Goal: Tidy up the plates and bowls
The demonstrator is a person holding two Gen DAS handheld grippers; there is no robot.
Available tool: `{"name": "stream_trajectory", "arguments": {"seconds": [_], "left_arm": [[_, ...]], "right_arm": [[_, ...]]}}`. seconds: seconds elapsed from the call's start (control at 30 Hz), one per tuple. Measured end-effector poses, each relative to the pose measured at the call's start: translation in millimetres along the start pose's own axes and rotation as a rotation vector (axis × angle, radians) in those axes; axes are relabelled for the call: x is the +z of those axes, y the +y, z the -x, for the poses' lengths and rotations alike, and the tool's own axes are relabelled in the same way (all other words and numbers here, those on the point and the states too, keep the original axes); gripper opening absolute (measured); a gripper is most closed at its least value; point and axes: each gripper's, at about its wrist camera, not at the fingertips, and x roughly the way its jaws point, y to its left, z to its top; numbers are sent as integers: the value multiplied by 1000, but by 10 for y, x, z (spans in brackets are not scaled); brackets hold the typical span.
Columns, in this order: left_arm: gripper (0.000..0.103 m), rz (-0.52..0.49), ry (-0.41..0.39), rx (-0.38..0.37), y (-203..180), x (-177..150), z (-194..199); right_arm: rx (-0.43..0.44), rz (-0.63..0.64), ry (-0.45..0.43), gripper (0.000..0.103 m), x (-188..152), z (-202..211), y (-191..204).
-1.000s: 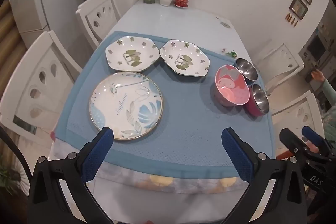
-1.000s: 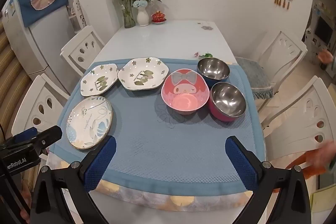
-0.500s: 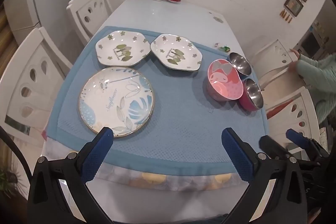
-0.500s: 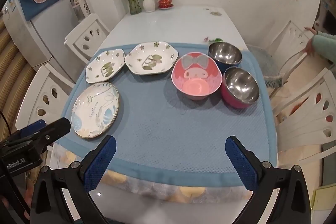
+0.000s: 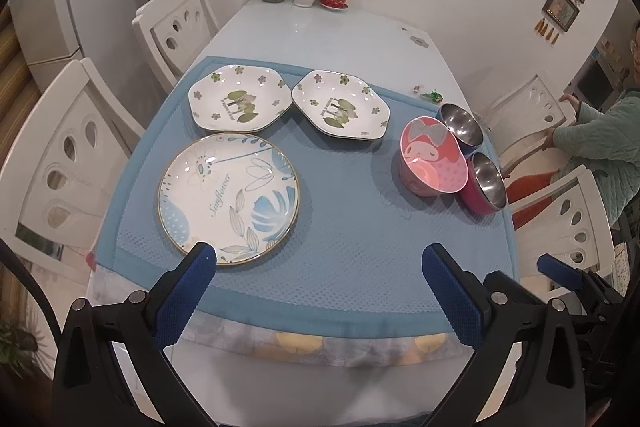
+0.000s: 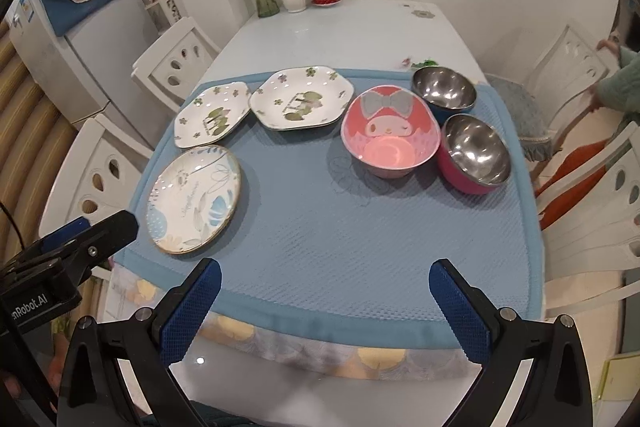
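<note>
Jaws wide, empty | right gripper edge-cropped | table trinket unclear

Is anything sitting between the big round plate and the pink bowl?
No. Between the round plate and the pink bowl lies only bare blue mat, clearest in the right wrist view.

round plate: "sunflower"; left tool: "nrobot.ai"
</note>
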Motion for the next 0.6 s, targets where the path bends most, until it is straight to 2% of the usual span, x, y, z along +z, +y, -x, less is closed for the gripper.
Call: {"name": "stream_trajectory", "arguments": {"seconds": [0.43, 0.6], "left_arm": [[102, 48, 31, -7, 101, -5, -74], [102, 20, 21, 17, 46, -1, -44]], "right_arm": [[14, 10, 26, 103, -19, -63, 40], [32, 13, 29, 103, -20, -71, 54]]}}
